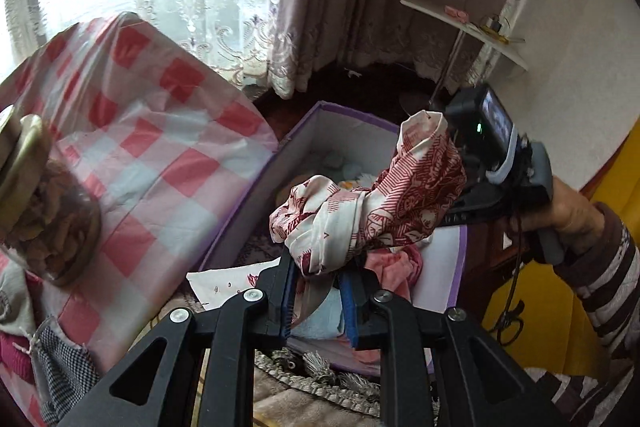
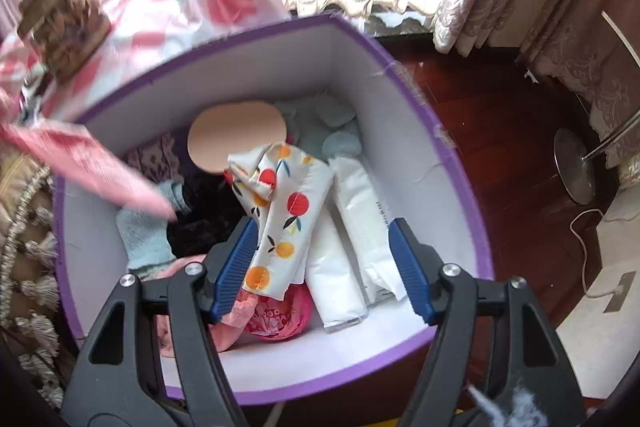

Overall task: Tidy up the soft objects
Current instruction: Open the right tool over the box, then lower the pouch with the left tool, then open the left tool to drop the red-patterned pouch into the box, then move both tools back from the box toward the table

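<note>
We see one red-and-white printed cloth (image 1: 368, 211) bunched between the pads of the left gripper (image 1: 320, 291), which is nearly closed and pinching it above the box (image 2: 400, 67). One box, purple rim, white inside, on the floor beside a table with a red-checked cover (image 1: 140, 155).

The right gripper (image 2: 324, 267) stands wide open over the box; one fruit-print cloth (image 2: 280, 211) lies between its jaws, brushing the left pad; we cannot tell whether it rests on the pile.

Box contents counted: two white plastic packs (image 2: 360, 227), one light-blue towel (image 2: 144, 235), one dark cloth (image 2: 204, 211), pink items (image 2: 276, 319) whose number we cannot make out. A pink blur (image 2: 88, 163) crosses the left rim, unidentifiable.

One jar (image 1: 48, 215) on the table, cut off at the frame edge.
</note>
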A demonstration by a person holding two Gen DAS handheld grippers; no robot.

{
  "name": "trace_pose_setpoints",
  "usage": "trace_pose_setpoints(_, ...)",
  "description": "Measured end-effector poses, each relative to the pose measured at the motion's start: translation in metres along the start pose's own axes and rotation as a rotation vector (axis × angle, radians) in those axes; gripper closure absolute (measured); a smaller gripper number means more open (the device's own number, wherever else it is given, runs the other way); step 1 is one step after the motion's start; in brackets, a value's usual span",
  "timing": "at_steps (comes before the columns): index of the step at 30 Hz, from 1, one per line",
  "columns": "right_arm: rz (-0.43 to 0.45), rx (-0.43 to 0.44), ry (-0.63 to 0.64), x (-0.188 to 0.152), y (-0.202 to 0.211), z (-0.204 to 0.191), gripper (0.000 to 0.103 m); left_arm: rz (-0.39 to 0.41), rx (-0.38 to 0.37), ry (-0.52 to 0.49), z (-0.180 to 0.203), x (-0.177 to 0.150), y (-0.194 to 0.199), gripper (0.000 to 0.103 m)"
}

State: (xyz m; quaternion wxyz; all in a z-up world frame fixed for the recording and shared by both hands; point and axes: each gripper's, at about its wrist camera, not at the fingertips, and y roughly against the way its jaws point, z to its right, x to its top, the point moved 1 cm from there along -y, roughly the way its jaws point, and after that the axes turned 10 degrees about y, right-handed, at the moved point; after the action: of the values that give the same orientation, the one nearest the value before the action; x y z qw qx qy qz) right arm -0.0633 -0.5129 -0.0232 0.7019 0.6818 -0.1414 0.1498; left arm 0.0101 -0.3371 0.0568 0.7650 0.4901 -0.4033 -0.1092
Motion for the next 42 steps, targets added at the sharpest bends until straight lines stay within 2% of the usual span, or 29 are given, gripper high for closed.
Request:
trace_pose_setpoints(4,0.062,0.036,-0.055,0.0,0.025,0.014,0.029,-0.071,0.017,-0.239,0.026,-0.005,-0.014,0.082)
trace_pose_setpoints(8,0.113,0.096,-0.092,0.001,0.044,0.018,0.027,-0.2,-0.016,-0.475,0.047,-0.014,-0.028,0.08)
trace_pose_setpoints(9,0.121,0.097,-0.091,0.001,0.046,0.018,0.025,-0.237,-0.034,-0.543,0.053,-0.02,-0.031,0.076)
trace_pose_setpoints(11,0.126,0.083,-0.084,-0.001,0.051,0.016,0.025,-0.311,-0.062,-0.668,0.065,-0.03,-0.039,0.058)
trace_pose_setpoints(12,0.126,0.075,-0.084,-0.002,0.053,0.016,0.025,-0.332,-0.049,-0.71,0.068,-0.034,-0.044,0.043)
trace_pose_setpoints(13,0.125,0.076,-0.085,-0.003,0.055,0.016,0.025,-0.361,-0.045,-0.739,0.07,-0.037,-0.048,0.04)
trace_pose_setpoints(15,0.122,0.087,-0.089,-0.006,0.055,0.017,0.025,-0.393,-0.06,-0.772,0.068,-0.04,-0.049,0.04)
trace_pose_setpoints(17,0.116,0.088,-0.092,-0.008,0.055,0.017,0.025,-0.396,-0.067,-0.743,0.061,-0.036,-0.045,0.039)
trace_pose_setpoints(21,0.087,0.159,-0.094,-0.007,0.045,0.009,0.025,-0.33,-0.062,-0.595,0.037,-0.026,-0.028,0.038)
trace_pose_setpoints(23,0.024,0.23,-0.067,-0.007,0.03,-0.007,0.025,-0.286,-0.059,-0.517,0.027,-0.026,-0.022,0.038)
trace_pose_setpoints(26,-0.055,0.259,0.011,-0.008,0.011,-0.039,0.025,-0.198,-0.055,-0.412,0.017,-0.032,-0.003,0.037)
trace_pose_setpoints(30,-0.151,0.366,0.105,-0.017,-0.013,-0.084,0.027,-0.096,-0.033,-0.262,-0.001,-0.045,0.022,0.037)
trace_pose_setpoints(31,-0.19,0.382,0.136,-0.02,-0.02,-0.097,0.032,-0.072,-0.032,-0.218,-0.007,-0.049,0.029,0.037)
trace_pose_setpoints(32,-0.225,0.399,0.168,-0.023,-0.026,-0.108,0.055,-0.052,-0.03,-0.178,-0.014,-0.052,0.035,0.037)
trace_pose_setpoints(33,-0.255,0.419,0.194,-0.026,-0.031,-0.118,0.064,-0.03,-0.023,-0.14,-0.022,-0.055,0.042,0.037)
trace_pose_setpoints(36,-0.292,0.512,0.213,-0.029,-0.043,-0.141,0.064,0.044,0.005,-0.014,-0.046,-0.067,0.067,0.037)
trace_pose_setpoints(37,-0.308,0.518,0.212,-0.029,-0.047,-0.145,0.064,0.068,0.006,0.027,-0.054,-0.071,0.075,0.037)
trace_pose_setpoints(39,-0.319,0.474,0.221,-0.028,-0.045,-0.149,0.061,0.115,0.031,0.105,-0.072,-0.079,0.09,0.037)
trace_pose_setpoints(40,-0.31,0.457,0.225,-0.025,-0.041,-0.149,0.057,0.136,0.055,0.14,-0.082,-0.083,0.099,0.037)
trace_pose_setpoints(42,-0.266,0.416,0.224,-0.017,-0.025,-0.145,0.033,0.176,0.101,0.212,-0.104,-0.094,0.117,0.037)
